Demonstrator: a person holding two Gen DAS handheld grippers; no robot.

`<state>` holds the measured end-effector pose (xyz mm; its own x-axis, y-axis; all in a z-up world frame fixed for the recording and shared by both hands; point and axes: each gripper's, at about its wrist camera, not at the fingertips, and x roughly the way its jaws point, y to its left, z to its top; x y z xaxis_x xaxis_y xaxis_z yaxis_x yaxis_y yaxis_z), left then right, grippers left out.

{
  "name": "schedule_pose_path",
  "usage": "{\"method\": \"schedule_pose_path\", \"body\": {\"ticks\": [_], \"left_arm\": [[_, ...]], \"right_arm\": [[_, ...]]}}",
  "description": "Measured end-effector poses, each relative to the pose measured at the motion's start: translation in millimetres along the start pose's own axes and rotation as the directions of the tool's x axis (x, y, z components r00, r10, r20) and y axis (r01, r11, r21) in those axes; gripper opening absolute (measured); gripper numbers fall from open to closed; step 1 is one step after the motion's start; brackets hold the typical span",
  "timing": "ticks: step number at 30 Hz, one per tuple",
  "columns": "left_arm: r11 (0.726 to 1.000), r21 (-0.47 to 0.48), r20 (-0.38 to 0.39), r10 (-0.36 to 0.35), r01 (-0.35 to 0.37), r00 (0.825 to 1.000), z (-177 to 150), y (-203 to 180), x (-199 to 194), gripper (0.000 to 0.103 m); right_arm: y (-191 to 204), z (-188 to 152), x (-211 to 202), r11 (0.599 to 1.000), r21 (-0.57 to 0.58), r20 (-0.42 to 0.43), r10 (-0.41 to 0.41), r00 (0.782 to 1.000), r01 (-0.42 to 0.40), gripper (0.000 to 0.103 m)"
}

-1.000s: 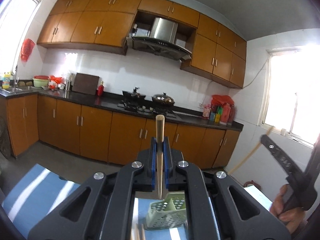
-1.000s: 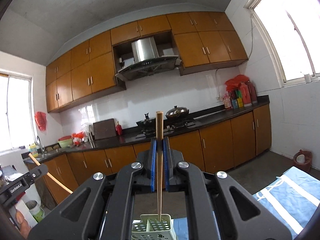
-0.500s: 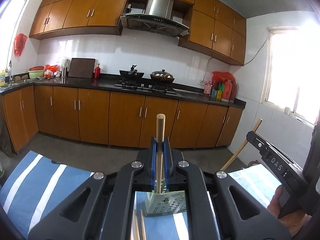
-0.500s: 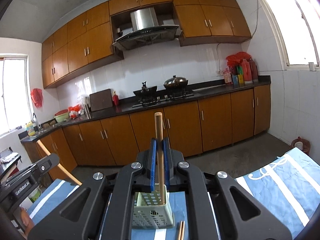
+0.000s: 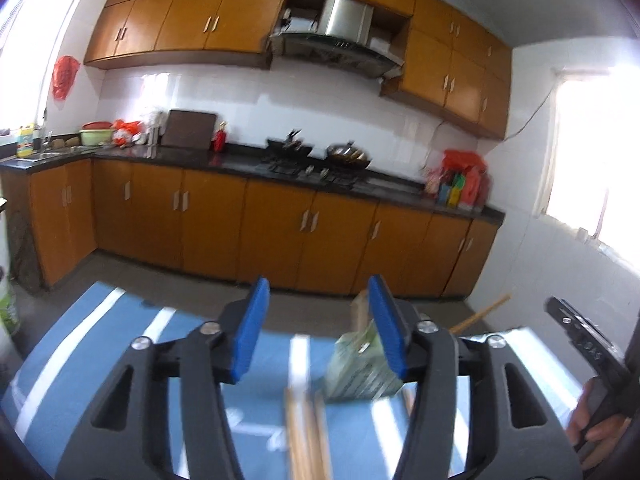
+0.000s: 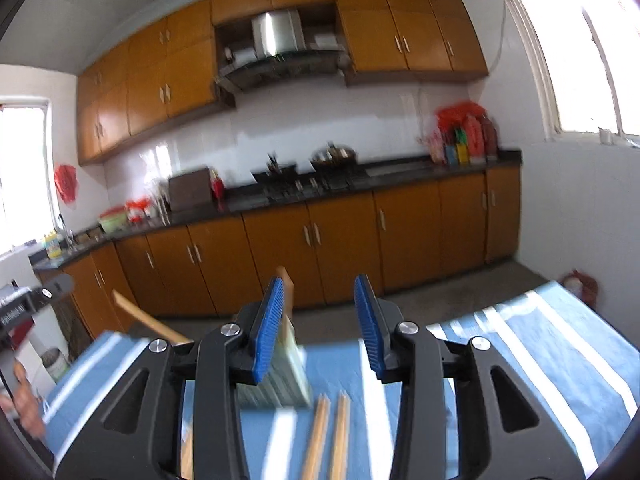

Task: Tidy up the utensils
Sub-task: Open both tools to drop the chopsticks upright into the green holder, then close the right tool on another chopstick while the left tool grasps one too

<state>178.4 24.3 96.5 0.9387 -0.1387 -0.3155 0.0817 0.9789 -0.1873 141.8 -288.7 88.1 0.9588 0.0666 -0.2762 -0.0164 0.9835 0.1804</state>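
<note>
A pale green perforated utensil holder (image 5: 362, 368) stands on the blue striped cloth (image 5: 100, 344), with wooden chopsticks (image 5: 359, 310) standing in it. My left gripper (image 5: 316, 328) is open and empty, the holder just inside its right finger. My right gripper (image 6: 320, 322) is open and empty, the holder (image 6: 276, 380) by its left finger with a chopstick (image 6: 286, 296) upright in it. Loose chopsticks (image 6: 328, 436) lie on the cloth (image 6: 520, 340) in front of the holder. They also show blurred in the left wrist view (image 5: 306, 436).
Orange kitchen cabinets (image 5: 280, 224) and a black counter with a stove (image 5: 316, 164) stand across the floor. The other gripper shows at each view's edge, the right one (image 5: 588, 352) and the left one (image 6: 28, 300). A bin (image 6: 54, 362) stands on the floor at left.
Both grippers have opened and let go of their chopsticks, which now stand in the holder. Both have drawn back and shifted sideways from the holder.
</note>
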Motion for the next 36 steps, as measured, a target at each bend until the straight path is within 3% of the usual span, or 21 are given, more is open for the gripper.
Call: {"method": "schedule_pose_path", "body": {"ticks": [4,7,9,12,18,22,27,31,36], "left_arm": [[0.998,0.034,-0.168,0.061,-0.056,0.984,-52.2,25.7,7.9,0.058],[0.995,0.054,-0.298,0.095,-0.082,0.950,-94.2,40.0,22.3,0.061],[0.995,0.055,-0.362,0.099,-0.085,0.927,-115.8,47.5,28.8,0.062],[0.995,0.073,-0.423,0.096,-0.071,0.901,-142.4,49.1,33.9,0.068],[0.993,0.109,-0.479,0.096,-0.050,0.873,-165.8,36.6,39.1,0.074],[0.992,0.122,-0.496,0.090,-0.033,0.864,-171.4,29.7,46.1,0.074],[0.991,0.134,-0.512,0.086,-0.020,0.855,-177.0,24.8,49.2,0.074],[0.989,0.146,-0.528,0.094,-0.019,0.844,-181.6,21.4,53.3,0.073],[0.987,0.158,-0.564,0.108,-0.021,0.819,-190.6,18.4,63.3,0.057]], "right_arm": [[-22.5,-54.8,14.8,0.999,-0.002,-0.214,-0.032,0.976,0.032,0.036],[-29.8,-104.8,33.8,1.000,0.014,-0.393,-0.013,0.920,0.020,0.026],[-27.9,-128.8,40.9,1.000,0.020,-0.457,-0.003,0.889,0.013,0.025],[-19.8,-153.7,50.7,1.000,0.028,-0.518,0.009,0.855,0.007,0.019],[-14.7,-172.4,58.5,1.000,0.031,-0.578,0.019,0.816,-0.002,0.019],[-12.7,-179.8,60.9,1.000,-0.015,-0.588,-0.022,0.808,0.016,0.008],[-27.6,-175.3,62.2,0.994,-0.015,-0.576,-0.100,0.811,0.112,0.008],[-33.4,-175.2,61.5,0.993,-0.011,-0.571,-0.106,0.814,0.121,0.008],[-31.1,-177.6,60.5,0.992,-0.046,-0.560,-0.126,0.819,0.121,0.008]]}}
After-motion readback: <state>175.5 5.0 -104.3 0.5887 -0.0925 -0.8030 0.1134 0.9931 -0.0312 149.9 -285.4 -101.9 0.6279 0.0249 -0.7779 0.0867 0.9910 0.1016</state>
